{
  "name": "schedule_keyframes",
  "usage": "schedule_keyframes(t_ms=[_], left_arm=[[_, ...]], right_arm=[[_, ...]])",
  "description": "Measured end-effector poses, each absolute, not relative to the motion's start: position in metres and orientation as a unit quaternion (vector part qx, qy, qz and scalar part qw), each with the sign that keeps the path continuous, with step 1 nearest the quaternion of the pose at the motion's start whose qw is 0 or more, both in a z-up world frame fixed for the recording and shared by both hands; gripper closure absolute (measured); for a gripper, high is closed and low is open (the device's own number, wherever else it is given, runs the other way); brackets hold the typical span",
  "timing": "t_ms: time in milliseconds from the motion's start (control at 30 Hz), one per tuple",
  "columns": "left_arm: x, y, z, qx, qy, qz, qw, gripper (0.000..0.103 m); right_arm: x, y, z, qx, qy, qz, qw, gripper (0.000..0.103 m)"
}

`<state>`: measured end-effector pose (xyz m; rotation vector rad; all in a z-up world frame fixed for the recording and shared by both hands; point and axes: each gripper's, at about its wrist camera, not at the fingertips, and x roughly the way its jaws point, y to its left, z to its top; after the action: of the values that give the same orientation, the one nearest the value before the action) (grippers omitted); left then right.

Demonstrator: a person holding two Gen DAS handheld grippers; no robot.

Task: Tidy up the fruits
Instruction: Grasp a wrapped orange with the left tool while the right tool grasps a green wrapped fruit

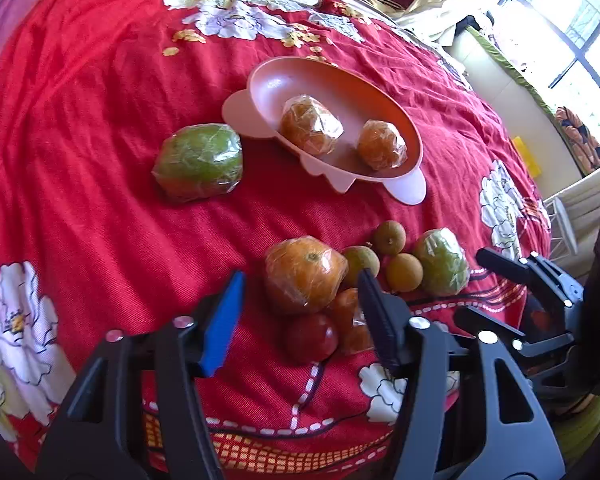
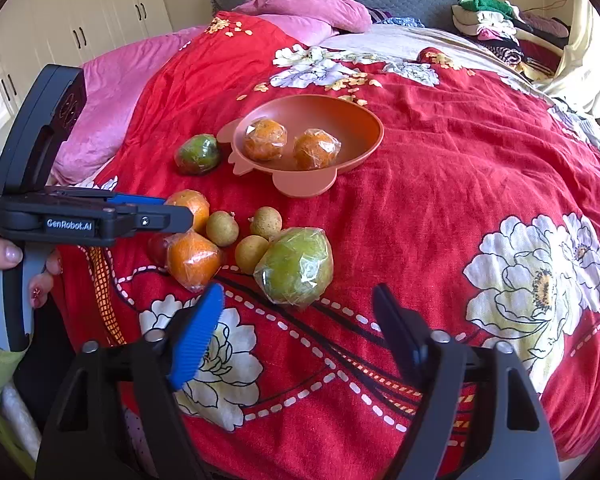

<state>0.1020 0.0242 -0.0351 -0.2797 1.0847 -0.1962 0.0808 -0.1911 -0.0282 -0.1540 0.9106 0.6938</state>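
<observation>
Left claw (image 1: pixel 300 300) wide over wrapped orange (image 1: pixel 304 270); right claw (image 2: pixel 298 312) wide, empty.

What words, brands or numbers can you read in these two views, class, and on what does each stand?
"GenRobot.AI": white letters on the black side of the left gripper, seen from the right wrist view.
A trace of small white print at that body's far left edge: cut off, unreadable.
The fruit wrappers and pink bowl show no text.

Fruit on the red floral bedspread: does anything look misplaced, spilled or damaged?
Nothing looks spilled or damaged. One plastic-wrapped green fruit lies alone left of the pink scalloped plastic bowl, apart from the loose pile near the grippers. Only two wrapped oranges are in the bowl.
</observation>
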Motion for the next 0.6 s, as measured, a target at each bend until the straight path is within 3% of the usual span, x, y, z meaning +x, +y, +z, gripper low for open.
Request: schedule_keyframes(t_ms=[133,433,600], left_arm=[[0.106,0.027,-0.039,-0.137,0.518,-0.092,0.839,0.063],[0.11,0.025,-0.046,-0.13,0.522,-0.096,0.838,0.063],[0.113,0.024,-0.048,-0.122,0.523,-0.096,0.838,0.063]], right_arm=[[0.082,-0.189,-0.031,-0.071,0.43,0.333,0.836,0.043],[0.092,-0.178,-0.037,-0.083,0.429,0.336,0.834,0.059],[0.099,-0.178,-0.041,-0.079,0.431,0.336,0.834,0.06]])
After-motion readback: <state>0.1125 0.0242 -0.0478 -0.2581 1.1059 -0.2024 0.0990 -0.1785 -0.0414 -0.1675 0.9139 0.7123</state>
